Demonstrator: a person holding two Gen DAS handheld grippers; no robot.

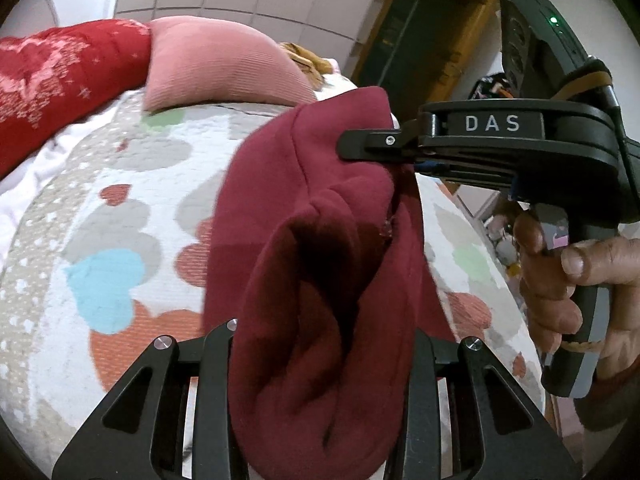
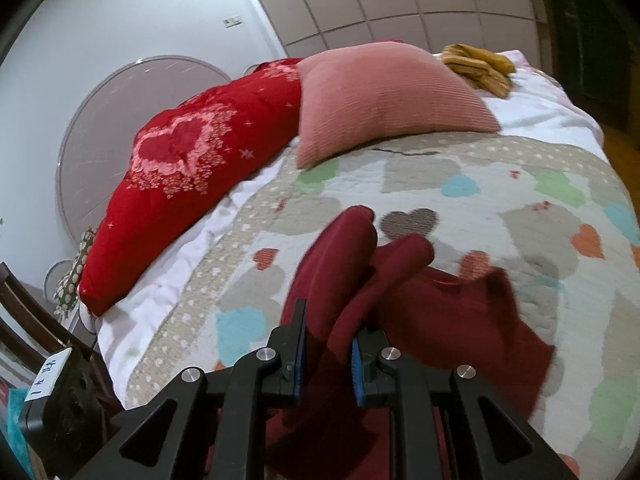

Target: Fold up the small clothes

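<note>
Above the quilt [image 2: 460, 168]: left gripper [image 1: 320, 360] jaws clamped on maroon garment [image 1: 320, 280] (bunched thick); right gripper [image 2: 326, 354] jaws pinching its edge.

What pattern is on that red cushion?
The red cushion bears a pink heart ringed with small pale flowers and stars, clearest in the right wrist view.

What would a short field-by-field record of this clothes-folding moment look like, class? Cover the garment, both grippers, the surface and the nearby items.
garment: maroon fleece garment, bunched and lifted off the bed
left gripper: left gripper, shut on one end of the garment
right gripper: right gripper, shut on another part of the garment
surface: heart-patterned quilt
behind: pink ribbed pillow, red heart-print duvet
far corner: mustard yellow cloth
fold status: not yet folded flat
</note>
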